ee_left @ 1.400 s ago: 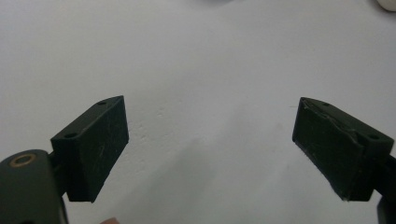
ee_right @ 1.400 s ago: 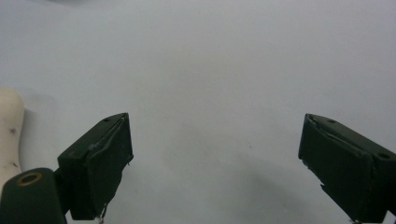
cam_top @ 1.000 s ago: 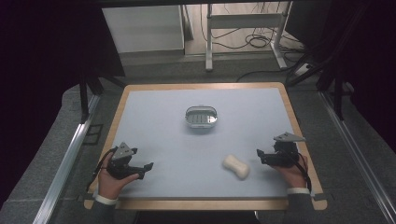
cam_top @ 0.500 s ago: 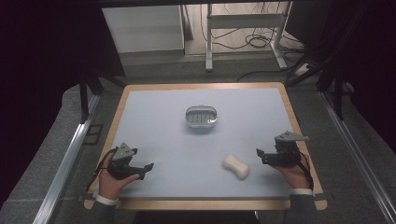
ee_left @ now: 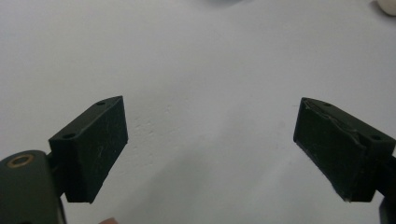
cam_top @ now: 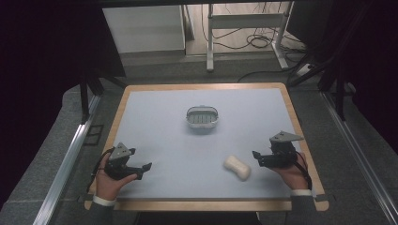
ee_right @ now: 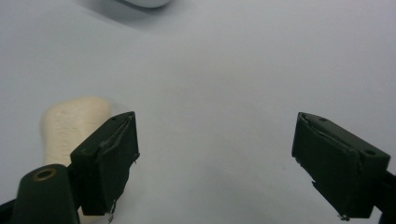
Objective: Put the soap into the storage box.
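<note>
High view gives me the whole layout: the pale blue table (cam_top: 164,136) with its wooden rim, my left gripper (cam_top: 133,169) near the front left corner, my right gripper (cam_top: 257,158) near the front right edge, and a cream bar of soap (cam_top: 236,168) lying flat on the table just beside the right gripper's tips, apart from them. Farther back, about mid-table, sits a small metal soap dish (cam_top: 202,117) with a slotted bottom, well apart from both grippers and from the soap. From up there I can tell both grippers point inward across the table, but not how wide they stand. Left gripper view settles that for its side: the left gripper (ee_left: 210,140) has its two black jaws wide apart with nothing but bare table between them, and a sliver of the soap (ee_left: 388,5) shows at the top right corner. Right gripper view shows the right gripper (ee_right: 215,158) also spread wide, though its jaws have just been closing a little, and nothing lies between them. Here the soap (ee_right: 70,121) sits outside the left-hand jaw, partly hidden behind it, a detail I cannot read from above. The rim of the soap dish (ee_right: 144,3) peeks in at the top edge.
</note>
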### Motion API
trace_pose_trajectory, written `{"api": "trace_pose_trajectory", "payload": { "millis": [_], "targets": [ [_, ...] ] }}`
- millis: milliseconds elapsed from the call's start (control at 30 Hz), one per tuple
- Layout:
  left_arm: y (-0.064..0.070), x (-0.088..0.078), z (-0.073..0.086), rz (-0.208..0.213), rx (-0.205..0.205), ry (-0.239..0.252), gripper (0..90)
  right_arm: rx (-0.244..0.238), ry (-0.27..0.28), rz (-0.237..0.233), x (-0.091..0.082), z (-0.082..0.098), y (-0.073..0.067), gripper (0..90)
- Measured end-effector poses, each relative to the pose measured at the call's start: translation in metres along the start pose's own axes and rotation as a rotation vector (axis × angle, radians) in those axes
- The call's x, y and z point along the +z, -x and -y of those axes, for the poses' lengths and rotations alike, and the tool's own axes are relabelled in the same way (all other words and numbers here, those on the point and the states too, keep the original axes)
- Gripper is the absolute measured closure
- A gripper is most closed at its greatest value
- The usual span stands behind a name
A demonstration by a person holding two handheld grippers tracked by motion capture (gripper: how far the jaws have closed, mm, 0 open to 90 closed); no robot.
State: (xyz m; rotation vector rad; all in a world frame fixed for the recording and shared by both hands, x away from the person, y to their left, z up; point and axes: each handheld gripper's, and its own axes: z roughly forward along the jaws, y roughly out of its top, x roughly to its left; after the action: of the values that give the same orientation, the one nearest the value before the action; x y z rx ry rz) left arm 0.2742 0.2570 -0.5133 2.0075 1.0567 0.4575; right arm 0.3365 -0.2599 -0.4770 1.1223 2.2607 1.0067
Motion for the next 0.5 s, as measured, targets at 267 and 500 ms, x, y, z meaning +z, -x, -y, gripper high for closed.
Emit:
{"api": "trace_pose_trajectory", "payload": {
  "millis": [267, 500],
  "targets": [
    [0.0, -0.001, 0.0, 0.001, 0.0, 0.001, 10.5, -0.04, -0.047, -0.006, -0.004, -0.009, -0.007, 17.4],
    [0.0, 0.0, 0.0, -0.001, 0.0, -0.002, 10.5, -0.056, -0.077, -0.027, -0.005, -0.014, -0.01, 17.4]
  ]
}}
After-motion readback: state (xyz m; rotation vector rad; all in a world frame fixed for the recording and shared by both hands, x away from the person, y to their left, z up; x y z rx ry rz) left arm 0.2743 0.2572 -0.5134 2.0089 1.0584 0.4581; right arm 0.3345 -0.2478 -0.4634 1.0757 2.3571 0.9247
